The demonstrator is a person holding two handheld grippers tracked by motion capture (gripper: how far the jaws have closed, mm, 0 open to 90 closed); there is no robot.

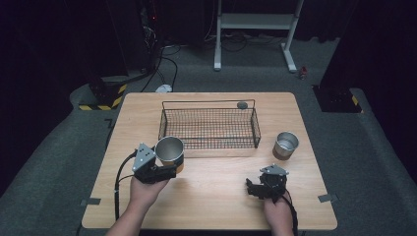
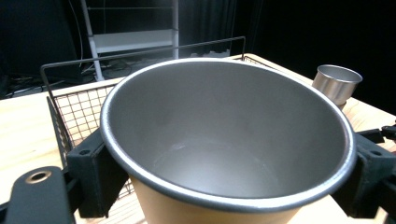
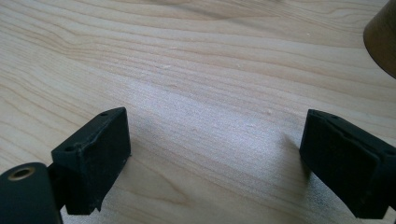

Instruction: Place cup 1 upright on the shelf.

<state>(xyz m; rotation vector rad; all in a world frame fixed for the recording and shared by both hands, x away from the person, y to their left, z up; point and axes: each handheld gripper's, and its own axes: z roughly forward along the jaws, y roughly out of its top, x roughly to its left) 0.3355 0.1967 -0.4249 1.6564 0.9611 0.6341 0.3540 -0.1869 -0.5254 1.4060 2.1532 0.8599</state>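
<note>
left gripper [image 1: 164,169] is clamped on the tan steel cup [image 1: 170,151] just before the wire basket [image 1: 209,129], likely to lift it in; right gripper [image 1: 255,189] waits, jaws apart

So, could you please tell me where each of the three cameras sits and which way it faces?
High view: above the person's side, looking forward and down on the table; both forearms, left claw and right claw show.
Left gripper view: rides the left claw, facing the held cup, wire basket and second cup beyond.
Right gripper view: rides the right claw, facing down at bare tabletop.
Shared: high and left gripper views both show the basket and both cups.
</note>
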